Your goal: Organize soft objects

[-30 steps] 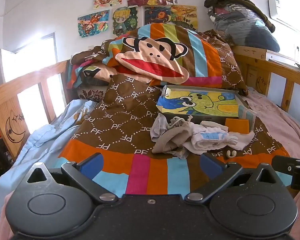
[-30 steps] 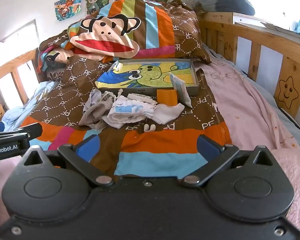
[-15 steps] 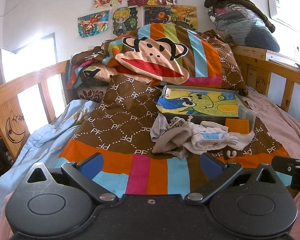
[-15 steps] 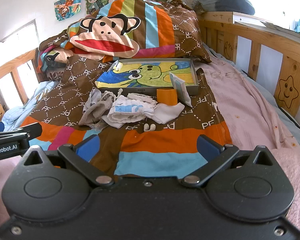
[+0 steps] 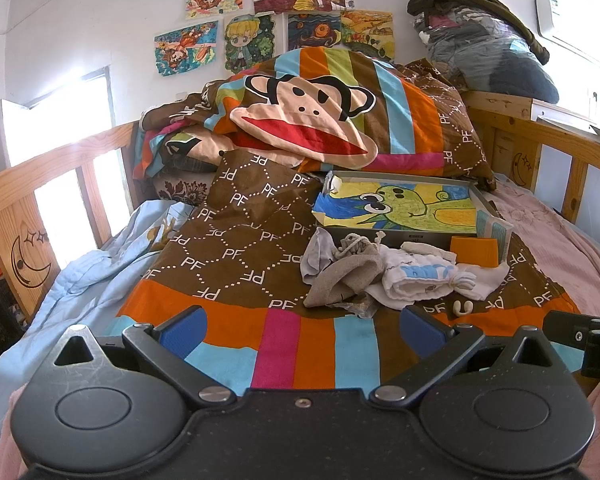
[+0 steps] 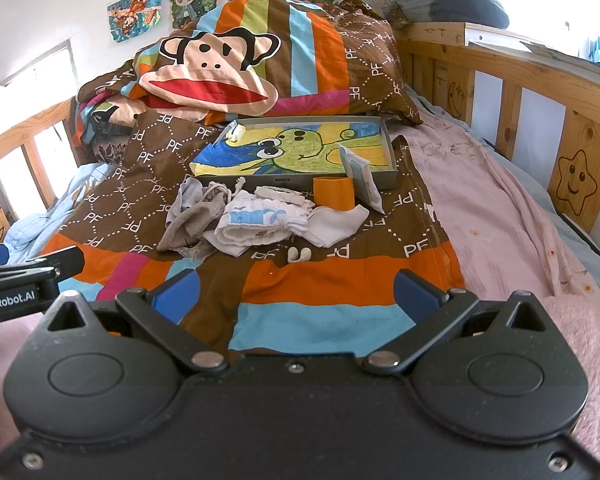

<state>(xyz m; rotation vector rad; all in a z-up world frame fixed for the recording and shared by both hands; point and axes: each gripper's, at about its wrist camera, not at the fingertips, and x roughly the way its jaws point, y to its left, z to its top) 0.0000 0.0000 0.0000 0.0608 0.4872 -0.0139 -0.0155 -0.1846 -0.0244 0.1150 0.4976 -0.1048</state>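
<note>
A heap of soft things lies on the striped bedspread: a grey-brown sock [image 5: 342, 280] [image 6: 192, 224], a white cloth with blue print [image 5: 418, 276] [image 6: 256, 220], a white sock [image 6: 336, 224] and an orange cuff [image 5: 473, 250] [image 6: 334, 193]. Behind them a grey tray [image 5: 400, 236] [image 6: 390, 152] holds a frog drawing. My left gripper [image 5: 304, 326] is open and empty, short of the heap. My right gripper [image 6: 296, 294] is open and empty, also short of it.
A monkey-print pillow [image 5: 308, 120] [image 6: 236, 60] is at the bed's head. Wooden rails [image 5: 32, 200] [image 6: 540, 92] run along both sides. A pink sheet [image 6: 492, 220] covers the right side. A small white clip [image 6: 299, 255] lies before the heap.
</note>
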